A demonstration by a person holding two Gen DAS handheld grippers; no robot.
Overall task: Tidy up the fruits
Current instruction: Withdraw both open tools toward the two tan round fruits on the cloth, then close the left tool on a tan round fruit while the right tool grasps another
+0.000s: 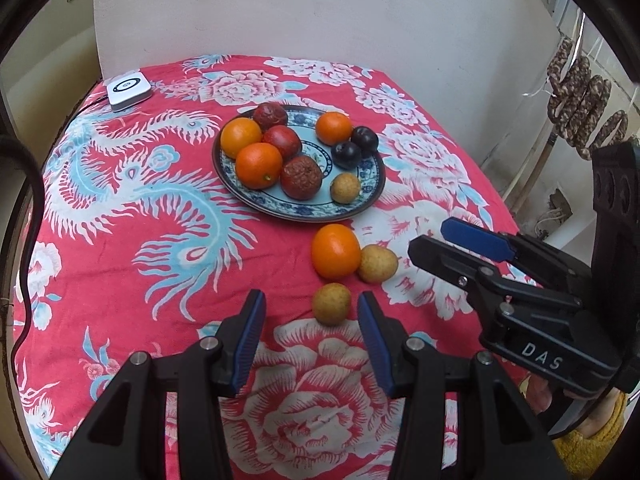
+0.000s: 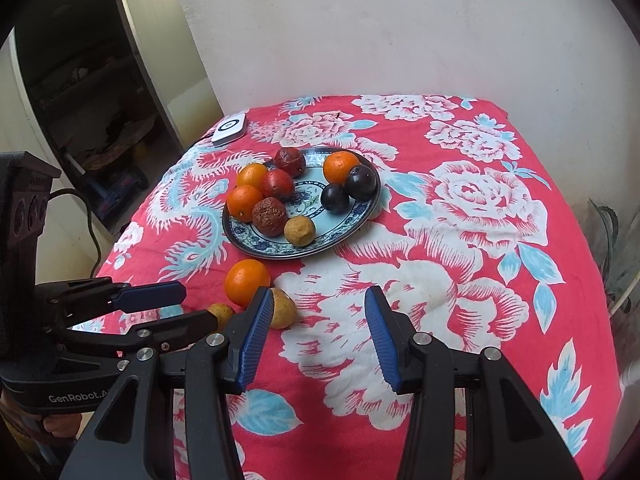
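Loose fruit: one orange (image 1: 335, 251) and two small tan fruits lie on the red floral cloth (image 1: 120, 240), off the plate at its 6 o'clock.
Tan fruit A (image 1: 377, 263): touching the loose orange at the orange's 3 o'clock.
Tan fruit B (image 1: 331, 303): just beside the orange at its 6 o'clock — sits ahead of the left gripper's fingertips, nearer the right-hand pad.
Plate (image 1: 362, 200): blue-and-white, mid-counter; holds three oranges, three red wrinkled fruits, two dark plums (image 1: 355, 148) and one tan fruit (image 1: 345, 187).
Plate layout: two oranges and the red fruits crowd 9 o'clock; third orange (image 1: 334, 128) at 1 o'clock touching a plum; tan fruit at 5 o'clock.
Left gripper (image 1: 311, 312): jaws spread, nothing between them.
Right gripper (image 2: 320, 306): jaws spread, nothing held — its left pad overlaps tan fruit A in the right wrist view.
White device (image 1: 129, 91): at the counter's 10 o'clock corner, well apart from the plate.
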